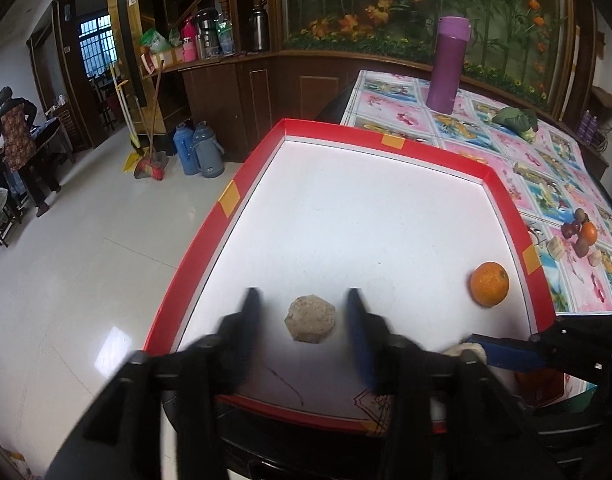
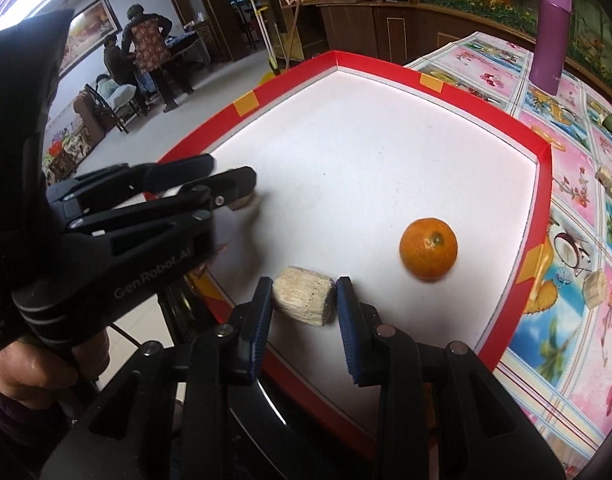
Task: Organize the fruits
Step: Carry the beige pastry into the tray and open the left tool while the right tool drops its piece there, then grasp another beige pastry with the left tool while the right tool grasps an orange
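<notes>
A red-rimmed white tray point(image 1: 257, 168) lies on the table. In the left wrist view my left gripper point(image 1: 303, 322) is open, its fingers apart on either side of a tan ribbed chunk point(image 1: 310, 319) that rests on the tray floor. An orange point(image 1: 490, 284) lies at the tray's right side. In the right wrist view my right gripper point(image 2: 304, 294) is shut on a pale ribbed chunk point(image 2: 303, 301), low over the tray point(image 2: 540, 216), with the orange point(image 2: 428, 249) just beyond it. The left gripper point(image 2: 229, 188) shows at the left.
A purple flask point(image 1: 448, 65) and a green vegetable point(image 1: 514, 119) stand on the patterned tablecloth behind the tray. A cluster of small fruits point(image 1: 580, 234) lies right of the tray. Another pale chunk point(image 2: 594, 289) lies on the cloth. People stand far left.
</notes>
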Motion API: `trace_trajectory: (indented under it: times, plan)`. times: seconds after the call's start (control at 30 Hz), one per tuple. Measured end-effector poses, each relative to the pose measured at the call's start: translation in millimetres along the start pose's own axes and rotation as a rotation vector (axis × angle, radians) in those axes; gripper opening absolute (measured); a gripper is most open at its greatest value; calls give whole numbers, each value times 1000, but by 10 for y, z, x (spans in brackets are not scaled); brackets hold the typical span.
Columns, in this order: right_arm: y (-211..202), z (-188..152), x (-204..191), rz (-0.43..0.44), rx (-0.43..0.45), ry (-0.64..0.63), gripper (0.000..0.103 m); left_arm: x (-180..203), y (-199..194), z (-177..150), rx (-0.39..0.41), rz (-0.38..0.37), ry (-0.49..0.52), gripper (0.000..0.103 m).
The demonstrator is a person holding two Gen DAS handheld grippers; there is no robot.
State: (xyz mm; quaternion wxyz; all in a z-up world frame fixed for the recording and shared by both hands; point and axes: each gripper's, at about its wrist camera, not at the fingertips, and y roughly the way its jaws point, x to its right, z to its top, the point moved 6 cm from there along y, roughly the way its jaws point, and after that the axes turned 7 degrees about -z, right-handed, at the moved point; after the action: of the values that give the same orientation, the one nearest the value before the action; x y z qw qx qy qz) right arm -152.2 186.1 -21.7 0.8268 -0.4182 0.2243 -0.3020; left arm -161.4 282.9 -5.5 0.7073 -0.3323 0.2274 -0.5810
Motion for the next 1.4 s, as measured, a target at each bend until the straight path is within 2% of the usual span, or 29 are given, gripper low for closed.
trace_trajectory:
  times: [0.1,0.3,0.53,0.7,0.83,1.03,1.23,1.4]
  plan:
    - [-53,-10,17,-1,2,-2,34,11,-48,29,10,10,4,56]
    - [-363,-1,168,20,105,17,34,152,-160,134,36,-1,15,60]
    - [-666,-76,795,-30,170,136,34,649,-309,272,64,-72,86,63]
    - [-856,-285,1394,-98,192,248,34,1147,-316,341,60,-143,174,64]
    - [-1026,-530,1926,-161,204,355,34,1483,-232,341,29,-202,213,64]
    - [-1202,-755,2494,-235,217,444,34,2012,-67,291,-24,-262,295,64]
    - [-1227,-728,2870,-276,219,475,34,2380,187,241,-101,-312,332,64]
    - [-1064,-573,3089,-285,197,493,34,2536,344,217,-138,-317,353,64]
